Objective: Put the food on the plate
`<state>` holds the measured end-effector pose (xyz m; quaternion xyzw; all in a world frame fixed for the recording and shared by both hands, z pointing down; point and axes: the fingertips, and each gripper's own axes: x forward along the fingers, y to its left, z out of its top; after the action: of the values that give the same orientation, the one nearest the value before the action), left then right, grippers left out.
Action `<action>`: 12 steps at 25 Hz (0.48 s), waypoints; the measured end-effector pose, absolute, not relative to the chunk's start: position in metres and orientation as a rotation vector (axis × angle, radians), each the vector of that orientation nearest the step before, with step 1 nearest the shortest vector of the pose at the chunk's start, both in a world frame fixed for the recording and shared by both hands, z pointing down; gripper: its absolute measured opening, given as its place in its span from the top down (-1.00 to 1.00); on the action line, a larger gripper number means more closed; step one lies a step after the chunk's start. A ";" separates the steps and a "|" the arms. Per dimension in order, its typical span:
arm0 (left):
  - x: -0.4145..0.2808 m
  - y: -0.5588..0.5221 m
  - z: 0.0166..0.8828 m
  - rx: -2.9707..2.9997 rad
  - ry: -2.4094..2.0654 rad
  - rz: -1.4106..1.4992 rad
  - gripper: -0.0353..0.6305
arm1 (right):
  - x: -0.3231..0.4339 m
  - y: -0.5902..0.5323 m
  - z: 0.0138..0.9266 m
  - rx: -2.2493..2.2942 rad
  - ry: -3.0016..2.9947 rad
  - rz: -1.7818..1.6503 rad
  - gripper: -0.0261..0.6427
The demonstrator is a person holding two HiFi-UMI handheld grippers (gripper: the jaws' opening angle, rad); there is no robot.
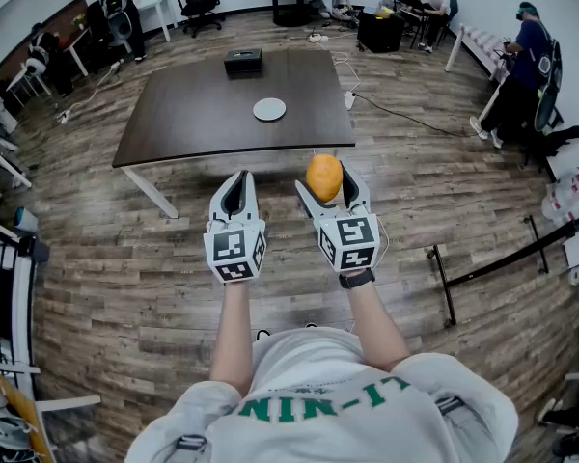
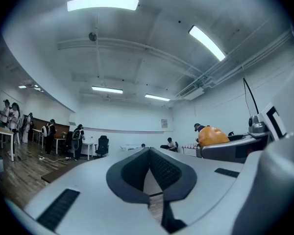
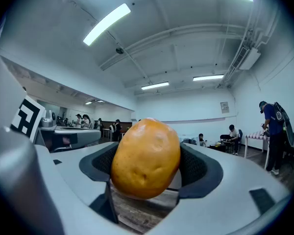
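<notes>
Right gripper: jaws clamped on the food, an orange-yellow, potato-shaped piece; both pads bear on its flanks, and its rounded top stands proud of the jaws.
Left gripper: jaws closed tip to tip, nothing between them; held level beside the right one.
Food location: in the air over the wooden floor, short of the table's near edge, not yet over the table.
Plate: small, white, empty, near the middle of the dark tabletop, well apart from both grippers.
Other item: black box at the far edge, clear of the plate.
Step in hand (judged): carrying the food to the plate.
Recommended handling: keep the clamp pressure even, since a rounded, smooth-skinned piece may pivot or slip between the pads; approach the plate from above, lower until the food is touching or just above the plate's centre, and only then part the jaws.
Risk (judged): a release from height could let it roll off the shallow rim.
Left gripper duty: keep it wide of the plate.
</notes>
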<state>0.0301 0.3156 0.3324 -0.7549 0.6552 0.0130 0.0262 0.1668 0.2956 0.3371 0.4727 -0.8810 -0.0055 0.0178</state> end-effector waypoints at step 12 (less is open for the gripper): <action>0.059 0.294 0.361 -2.342 2.049 -0.035 0.86 | 0.203 0.270 0.372 1.460 -2.783 0.150 -0.22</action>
<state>0.0586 0.2937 0.3611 -0.7526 0.6582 -0.0112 0.0149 0.2026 0.2700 0.3722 0.4641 -0.8845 0.0478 -0.0024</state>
